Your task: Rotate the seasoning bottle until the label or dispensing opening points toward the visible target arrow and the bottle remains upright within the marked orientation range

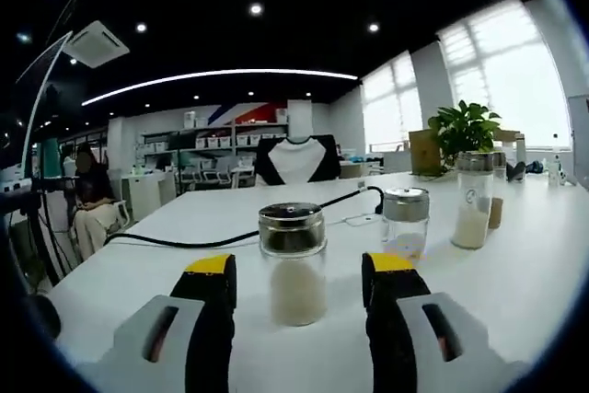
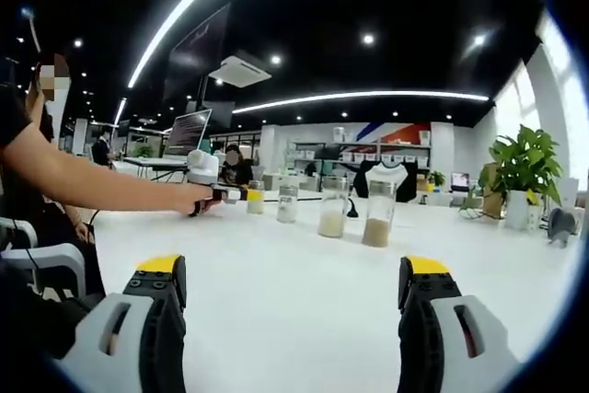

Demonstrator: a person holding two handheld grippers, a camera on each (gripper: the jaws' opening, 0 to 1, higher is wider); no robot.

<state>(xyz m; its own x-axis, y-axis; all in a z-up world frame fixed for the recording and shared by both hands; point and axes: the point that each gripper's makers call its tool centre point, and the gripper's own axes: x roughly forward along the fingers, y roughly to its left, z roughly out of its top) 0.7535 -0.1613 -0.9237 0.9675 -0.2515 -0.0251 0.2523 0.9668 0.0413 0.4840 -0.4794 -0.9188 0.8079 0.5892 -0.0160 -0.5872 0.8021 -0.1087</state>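
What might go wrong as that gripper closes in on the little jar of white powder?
The seasoning bottle stands between the open left gripper; an off-centre squeeze might tip it. The black cable lies right behind it, and a second shaker stands nearby, so a wide twist might snag or bump them.

Left tool (image 1: 299, 273) spread wide around upright seasoning bottle (image 1: 293, 264).

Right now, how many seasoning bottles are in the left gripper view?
3, maybe a fourth. One stands between the open left hand-held gripper jaws: nearest bottle. A second bottle stands behind it. A tall bottle is near the plant, possibly hiding another.
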